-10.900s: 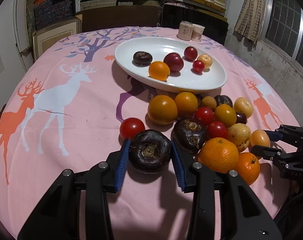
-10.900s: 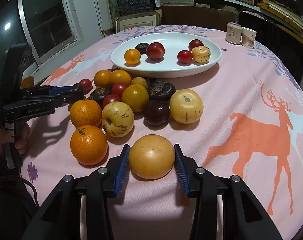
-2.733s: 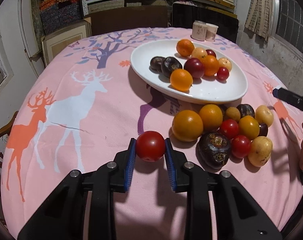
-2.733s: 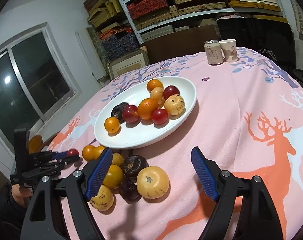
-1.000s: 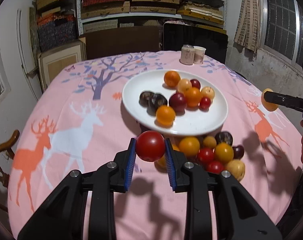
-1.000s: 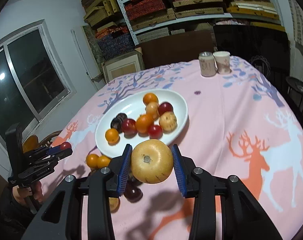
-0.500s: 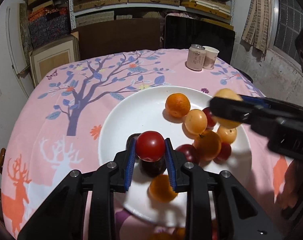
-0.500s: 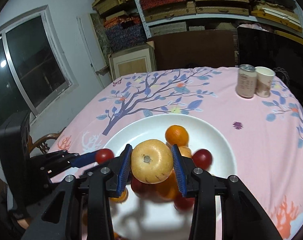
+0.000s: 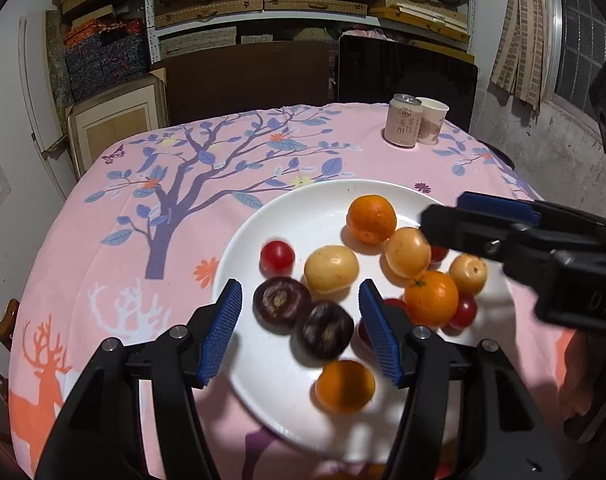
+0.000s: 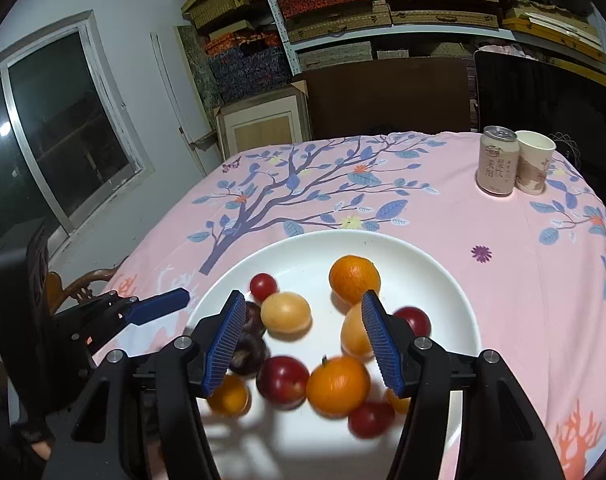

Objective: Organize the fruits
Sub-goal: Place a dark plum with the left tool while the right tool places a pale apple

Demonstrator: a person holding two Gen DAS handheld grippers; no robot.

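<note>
— Any writing you can read?

— Only on the can [image 9: 402,127], which stands touching a paper cup [image 9: 431,121] at the far side of the pink tablecloth [image 9: 103,208]. It carries printed characters, too small for me to read. The side of my right gripper [image 10: 303,334], seen from the left camera, shows raised letters, cut off.

— And your grippers?

— My left gripper [image 9: 299,322] is spread wide over the white plate [image 9: 243,248], holding nothing. The right one is spread wide too, also empty.

— Where's the fruit?

— On the plate: a red tomato [image 9: 277,257] near the left rim, a pale yellow fruit [image 9: 331,269] just beside it, two dark purple fruits [image 9: 282,302] below, an orange [image 9: 371,218] farther back. Those nearest me are blurred, and my right gripper hides some of them.

— What can't you make out?

— The plate's near edge lies behind my fingers [image 9: 219,332].
</note>
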